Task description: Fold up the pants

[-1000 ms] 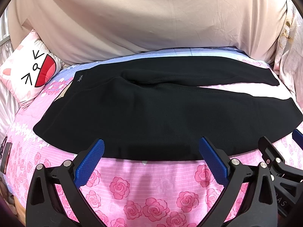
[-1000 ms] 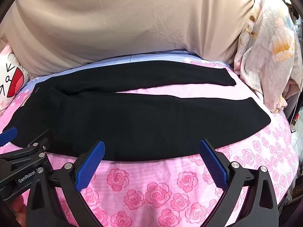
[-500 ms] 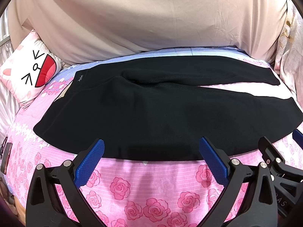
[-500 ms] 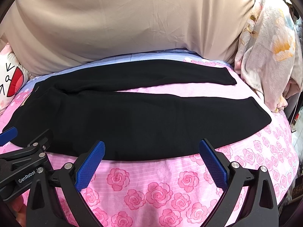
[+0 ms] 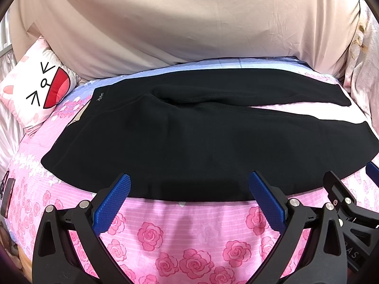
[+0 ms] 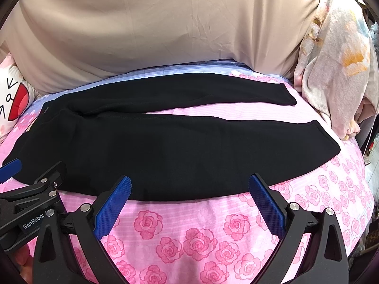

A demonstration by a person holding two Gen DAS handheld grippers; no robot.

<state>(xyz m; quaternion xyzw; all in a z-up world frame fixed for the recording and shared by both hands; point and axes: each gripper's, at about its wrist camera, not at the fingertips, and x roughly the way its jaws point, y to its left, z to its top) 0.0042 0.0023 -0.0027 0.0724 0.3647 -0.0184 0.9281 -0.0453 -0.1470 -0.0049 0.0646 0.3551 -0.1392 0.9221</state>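
Black pants lie spread flat on the pink rose bedsheet, waistband to the left, both legs running right and apart in a narrow V. They also show in the right wrist view. My left gripper is open and empty, its blue pads just above the near hem edge of the pants. My right gripper is open and empty over the near edge of the closer leg. The right gripper shows at the left view's right edge; the left gripper shows at the right view's left edge.
A beige cloth covers the wall behind the bed. A white cartoon-face pillow lies at the far left. A floral blanket hangs at the right end of the bed. A dark object lies at the left bed edge.
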